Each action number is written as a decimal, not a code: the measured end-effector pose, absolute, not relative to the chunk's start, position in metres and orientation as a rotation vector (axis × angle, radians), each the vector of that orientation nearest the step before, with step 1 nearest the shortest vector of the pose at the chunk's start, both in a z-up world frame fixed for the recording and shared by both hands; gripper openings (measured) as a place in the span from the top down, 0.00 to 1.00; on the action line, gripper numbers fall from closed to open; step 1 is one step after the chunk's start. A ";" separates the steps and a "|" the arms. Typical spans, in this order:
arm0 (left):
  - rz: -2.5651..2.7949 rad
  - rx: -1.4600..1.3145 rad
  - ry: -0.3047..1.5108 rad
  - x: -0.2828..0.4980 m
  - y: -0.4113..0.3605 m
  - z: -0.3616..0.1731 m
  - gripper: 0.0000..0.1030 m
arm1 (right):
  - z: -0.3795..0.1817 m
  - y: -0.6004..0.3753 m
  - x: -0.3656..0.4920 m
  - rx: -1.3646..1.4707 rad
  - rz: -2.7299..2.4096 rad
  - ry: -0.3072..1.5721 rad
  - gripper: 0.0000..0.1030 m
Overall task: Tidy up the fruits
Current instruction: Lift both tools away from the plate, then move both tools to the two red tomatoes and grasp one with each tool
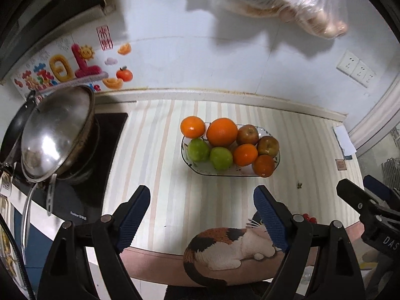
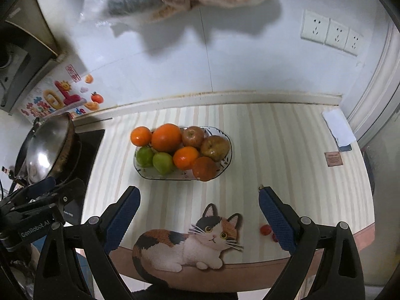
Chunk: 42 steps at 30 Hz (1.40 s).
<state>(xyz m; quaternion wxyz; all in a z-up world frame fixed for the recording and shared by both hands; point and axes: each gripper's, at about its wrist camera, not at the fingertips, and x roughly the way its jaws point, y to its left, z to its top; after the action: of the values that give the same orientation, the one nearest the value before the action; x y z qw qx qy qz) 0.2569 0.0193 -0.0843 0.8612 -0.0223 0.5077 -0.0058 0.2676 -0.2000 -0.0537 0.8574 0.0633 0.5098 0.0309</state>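
— Near the middle of both frames, what do we have?

— A glass plate (image 2: 226, 155) piled with fruit: two big oranges (image 2: 166, 137), two green apples (image 2: 163, 162), two reddish apples (image 2: 192, 136) and two smaller tangerines (image 2: 186, 158). It sits on the striped surface (image 2: 275, 150), above the cat picture (image 2: 190, 245) in the frame.

— And the tongs?

— The left tongs (image 1: 202, 215) and the right tongs (image 2: 197, 212) are both spread wide, pinching nothing, low in the frame and short of the plate.

— How far along, would you say?

— Hard to judge. All the large fruit is on the plate, so gathering looks done or never needed. Some small red things (image 2: 265, 229) lie loose at lower right, maybe cherry tomatoes. Any sorting by kind looks not yet started.

— Anything else nearby?

— A metal wok (image 1: 57, 135) at the left, well apart from the plate.
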 end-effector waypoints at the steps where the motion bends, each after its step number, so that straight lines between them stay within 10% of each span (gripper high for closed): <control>1: -0.009 -0.036 1.059 0.254 0.018 -0.082 0.18 | -0.050 -0.200 0.265 0.132 0.066 1.064 0.05; 22: -0.076 -0.028 1.027 0.230 0.002 -0.059 0.18 | -0.004 -0.201 0.226 0.166 0.078 0.998 0.03; 26: -0.070 -0.023 1.064 0.243 -0.008 -0.078 0.02 | -0.028 -0.224 0.234 0.220 0.033 1.042 0.03; 39: -0.182 0.190 1.258 0.290 -0.110 -0.196 0.02 | -0.198 -0.341 0.236 0.390 -0.208 1.312 0.04; 42: -0.209 0.245 1.308 0.295 -0.135 -0.223 0.02 | -0.239 -0.359 0.233 0.419 -0.229 1.349 0.20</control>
<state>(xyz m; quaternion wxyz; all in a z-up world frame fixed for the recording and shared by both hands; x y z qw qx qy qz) 0.2955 -0.1352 -0.2231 0.7818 0.1134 0.6055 -0.0969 0.2329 -0.3588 -0.2388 0.7548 0.1919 0.6184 -0.1052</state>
